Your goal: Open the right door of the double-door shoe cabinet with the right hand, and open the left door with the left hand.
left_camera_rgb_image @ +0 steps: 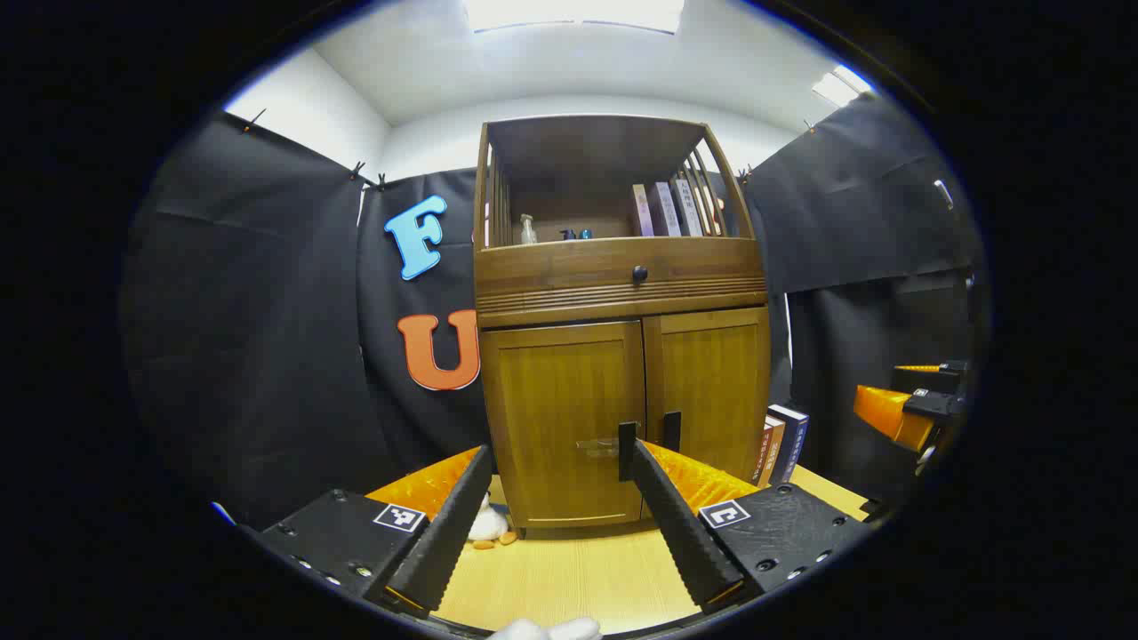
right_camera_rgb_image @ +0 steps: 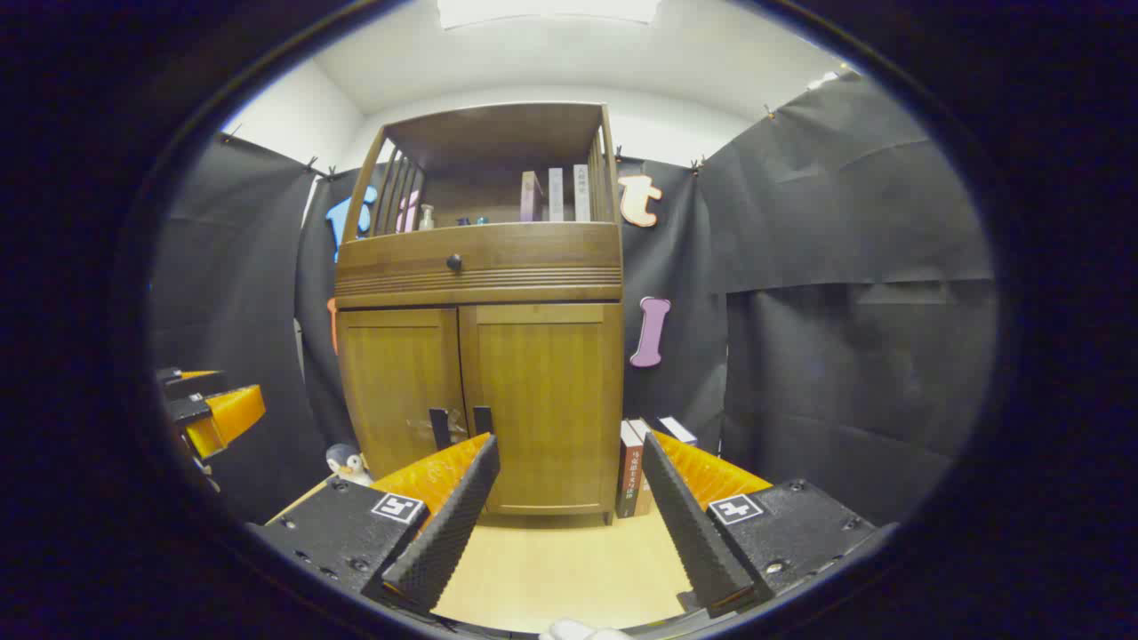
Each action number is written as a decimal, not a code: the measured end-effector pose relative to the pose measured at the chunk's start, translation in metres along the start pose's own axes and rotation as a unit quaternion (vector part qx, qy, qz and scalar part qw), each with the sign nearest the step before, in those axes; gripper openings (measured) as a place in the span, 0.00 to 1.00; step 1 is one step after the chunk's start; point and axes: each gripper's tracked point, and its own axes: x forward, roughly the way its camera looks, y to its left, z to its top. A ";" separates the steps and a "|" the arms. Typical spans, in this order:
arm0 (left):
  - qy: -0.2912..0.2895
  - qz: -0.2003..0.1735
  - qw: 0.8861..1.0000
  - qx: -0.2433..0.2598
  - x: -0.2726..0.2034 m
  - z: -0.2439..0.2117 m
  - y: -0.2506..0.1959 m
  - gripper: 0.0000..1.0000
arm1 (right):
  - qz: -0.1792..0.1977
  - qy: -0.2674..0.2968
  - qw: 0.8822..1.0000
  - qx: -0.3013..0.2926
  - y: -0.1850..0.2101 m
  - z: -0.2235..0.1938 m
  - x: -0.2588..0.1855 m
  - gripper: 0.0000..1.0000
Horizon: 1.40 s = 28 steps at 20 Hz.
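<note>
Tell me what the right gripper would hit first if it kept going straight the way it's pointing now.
Most likely the closed right door of the shoe cabinet. The open right gripper aims at that panel over bare tabletop; the door handle sits left of its line, though depth is uncertain.

Warm, glossy brown wood with visible grain forms the shoe cabinet (left_camera_rgb_image: 622, 293) at centre frame; pale matt wood-grain table (left_camera_rgb_image: 569, 578) below; matt black cloth wall (right_camera_rgb_image: 853, 293).

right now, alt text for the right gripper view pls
A wooden double-door shoe cabinet stands on a light wooden table with both doors closed, two dark handles where the doors meet. The right gripper is open, short of the cabinet. Upright books stand at the cabinet's right side.
</note>
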 end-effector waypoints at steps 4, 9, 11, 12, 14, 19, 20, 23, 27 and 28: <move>-0.001 -0.001 1.000 -0.002 -0.004 0.002 -0.002 0.96 | 0.003 0.009 1.000 -0.004 0.003 -0.003 -0.005 1.00; -0.006 0.000 1.000 -0.001 -0.002 0.003 -0.001 0.96 | 0.004 0.005 1.000 -0.009 0.006 0.001 -0.002 1.00; -0.005 0.002 1.000 -0.002 -0.002 0.002 -0.001 0.96 | 0.003 0.006 1.000 -0.011 0.007 0.001 0.001 1.00; -0.004 0.002 1.000 -0.002 -0.002 0.001 -0.001 0.96 | 0.003 0.005 1.000 -0.011 0.007 0.001 0.001 1.00; -0.004 0.002 1.000 -0.002 -0.001 0.001 0.000 0.96 | 0.000 0.004 1.000 -0.016 0.008 0.001 0.003 1.00; 0.000 0.009 1.000 -0.002 0.000 -0.002 0.005 0.96 | -0.001 0.002 1.000 -0.025 0.013 -0.003 0.012 1.00; 0.001 0.011 1.000 -0.002 -0.001 -0.003 0.008 0.96 | 0.000 0.000 1.000 -0.026 0.014 -0.004 0.017 1.00; 0.005 0.020 1.000 0.001 -0.007 -0.006 0.016 0.96 | 0.008 -0.001 0.999 -0.033 0.021 -0.016 0.040 1.00; 0.009 0.035 0.999 0.001 -0.018 -0.009 0.028 0.96 | 0.033 0.016 0.998 -0.041 0.049 -0.039 0.084 1.00; 0.010 0.038 0.999 0.002 -0.021 -0.010 0.031 0.96 | 0.037 0.020 0.998 -0.042 0.058 -0.045 0.097 1.00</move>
